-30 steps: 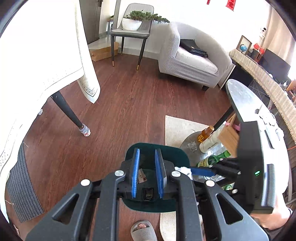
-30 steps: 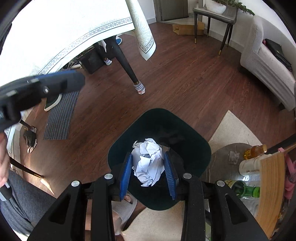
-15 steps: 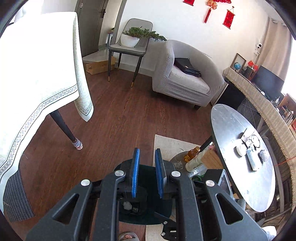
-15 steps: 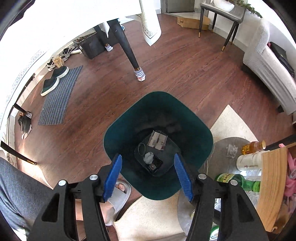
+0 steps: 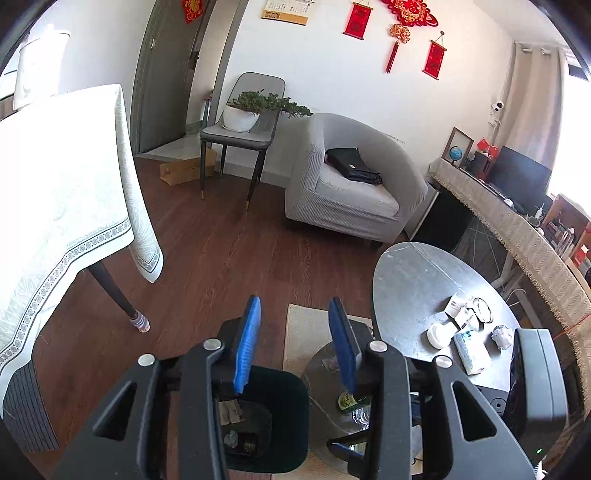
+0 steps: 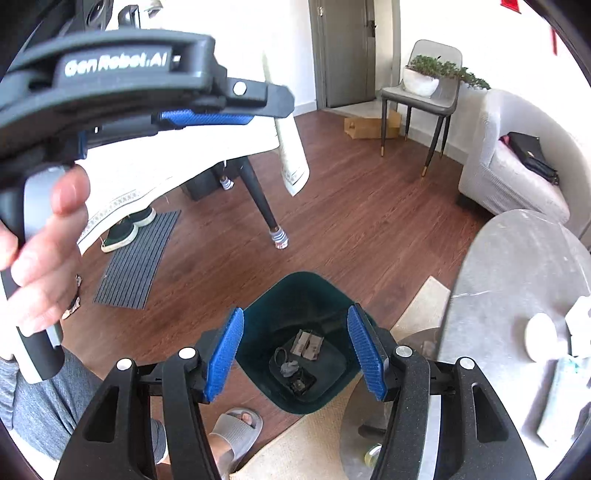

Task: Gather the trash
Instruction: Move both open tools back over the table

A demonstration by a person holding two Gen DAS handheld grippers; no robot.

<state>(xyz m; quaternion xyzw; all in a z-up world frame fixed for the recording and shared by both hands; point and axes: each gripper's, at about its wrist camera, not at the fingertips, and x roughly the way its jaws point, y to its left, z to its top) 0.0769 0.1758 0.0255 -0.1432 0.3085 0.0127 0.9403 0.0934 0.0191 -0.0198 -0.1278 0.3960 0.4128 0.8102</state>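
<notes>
Two grippers, left (image 5: 295, 347) and right (image 6: 295, 354), one bin (image 6: 295, 295)

Dark wood floor (image 5: 229, 251), white walls with red hangings (image 5: 402, 11), a grey armchair (image 5: 351, 188), a cloth-draped table (image 5: 55, 192), bright daylight.

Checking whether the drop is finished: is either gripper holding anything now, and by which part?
Nothing is held. The left gripper and right gripper both stand open and empty above the green bin.

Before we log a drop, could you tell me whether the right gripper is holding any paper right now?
No, the right gripper is open and empty above the green bin.
</notes>
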